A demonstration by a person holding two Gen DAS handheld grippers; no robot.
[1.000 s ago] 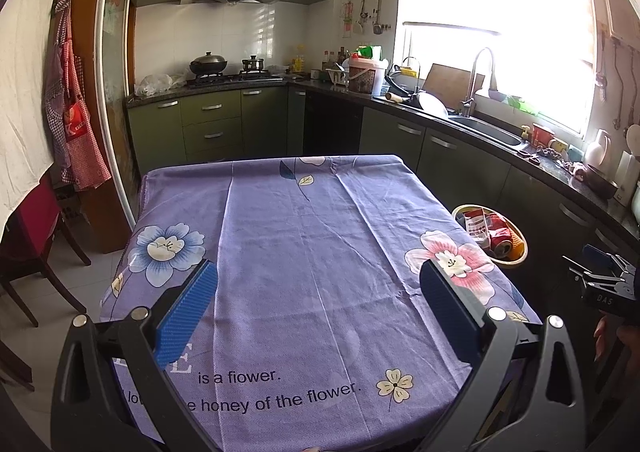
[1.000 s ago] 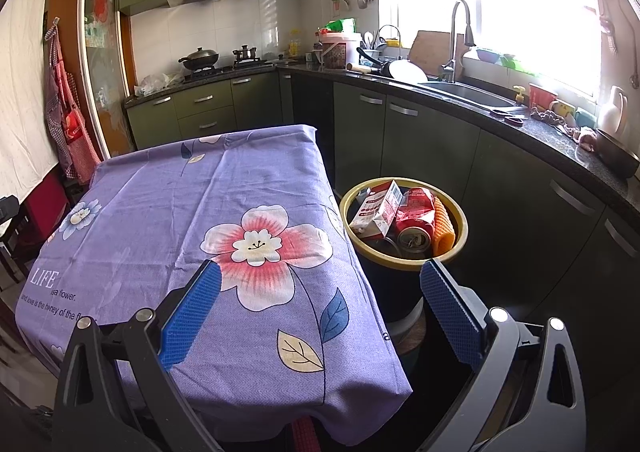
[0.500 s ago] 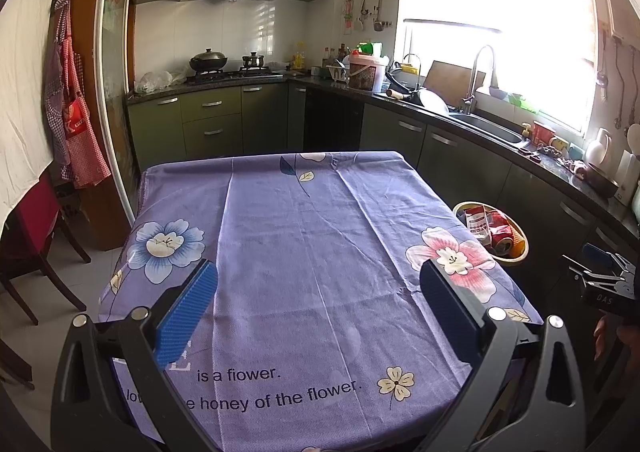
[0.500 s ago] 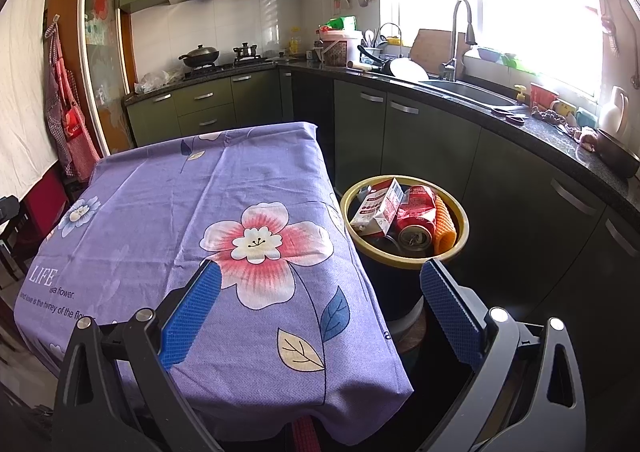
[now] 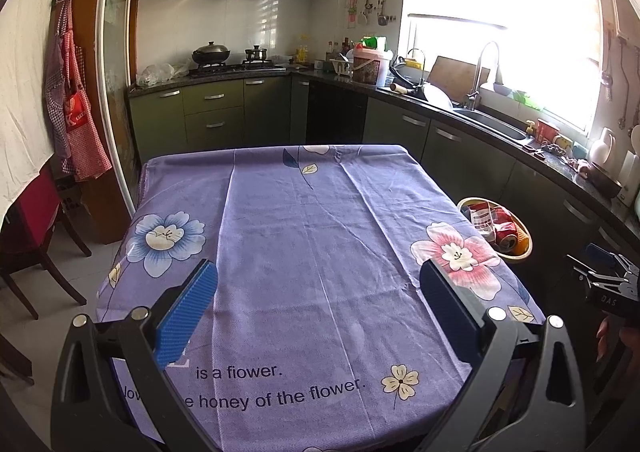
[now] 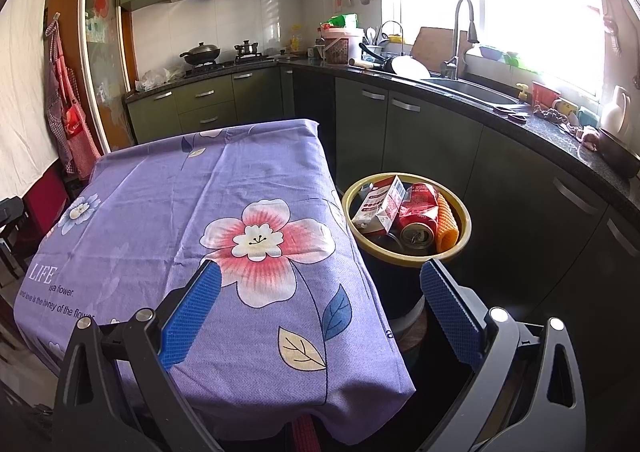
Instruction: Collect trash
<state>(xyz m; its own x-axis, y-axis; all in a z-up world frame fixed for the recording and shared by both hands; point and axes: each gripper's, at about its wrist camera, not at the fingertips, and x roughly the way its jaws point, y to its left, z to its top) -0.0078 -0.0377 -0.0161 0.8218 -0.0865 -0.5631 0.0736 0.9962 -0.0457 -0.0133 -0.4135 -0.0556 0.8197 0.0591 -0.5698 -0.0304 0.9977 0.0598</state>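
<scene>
A round bin with a yellow rim (image 6: 405, 255) stands on the floor right of the table; it also shows in the left wrist view (image 5: 527, 248). In it lie a white and red carton (image 6: 378, 207), a crushed red can (image 6: 418, 211) and an orange wrapper (image 6: 447, 226). My right gripper (image 6: 320, 298) is open and empty, above the table's near right corner, short of the bin. My left gripper (image 5: 318, 300) is open and empty above the near part of the table. The right gripper's body (image 5: 608, 288) shows at the left wrist view's right edge.
The table wears a purple flowered cloth (image 5: 304, 252) with printed text. Dark green cabinets and a black counter (image 6: 520, 119) with sink and dishes run along the back and right. A red chair (image 5: 28, 236) stands at the left. Aprons hang on the door frame.
Both views have shifted very slightly; the grippers stay open and nothing on the table or in the bin has moved.
</scene>
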